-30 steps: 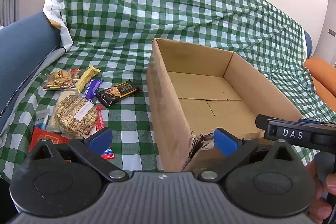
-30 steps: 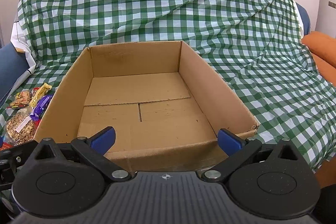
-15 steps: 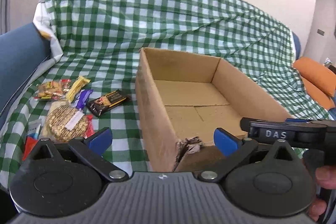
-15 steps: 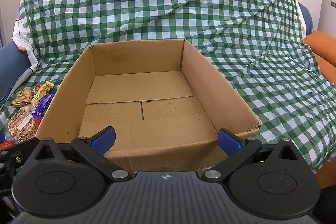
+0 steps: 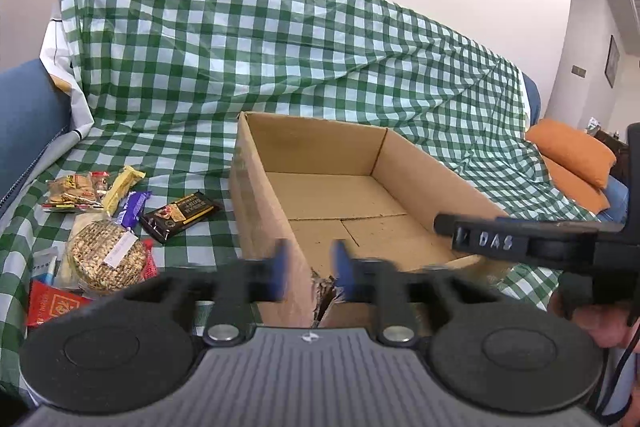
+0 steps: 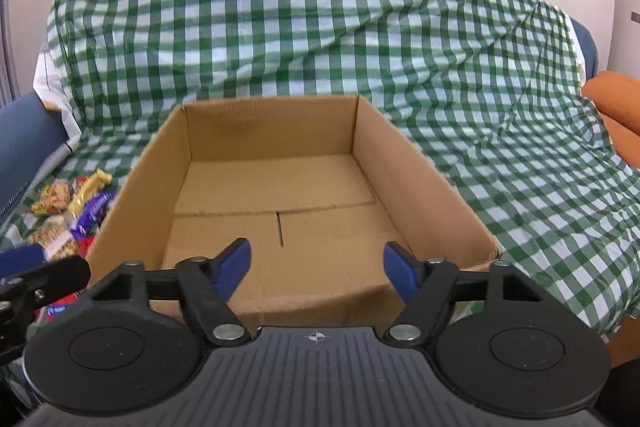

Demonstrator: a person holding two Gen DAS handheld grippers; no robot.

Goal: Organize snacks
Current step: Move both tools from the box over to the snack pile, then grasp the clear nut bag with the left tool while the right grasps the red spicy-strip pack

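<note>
While both grippers hang in front of the open brown cardboard box [image 5: 340,195] on the green-and-white checked cloth [image 5: 240,67], the left wrist view shows the left gripper [image 5: 308,269] changed most: a second ago its blue pads were spread wide, now they're blurred and closing to a narrow gap at the box's torn near corner, with nothing clearly pinched. The pile of wrapped snacks [image 5: 104,223] sits mid-left, beside the box, same as before. The right gripper's black body pokes in at mid-right.

In the right wrist view, the right gripper [image 6: 316,269] is also closing, about half as wide as earlier, nothing between its blue fingers [image 6: 236,265]. Box is centre frame, snacks at the left edge.
</note>
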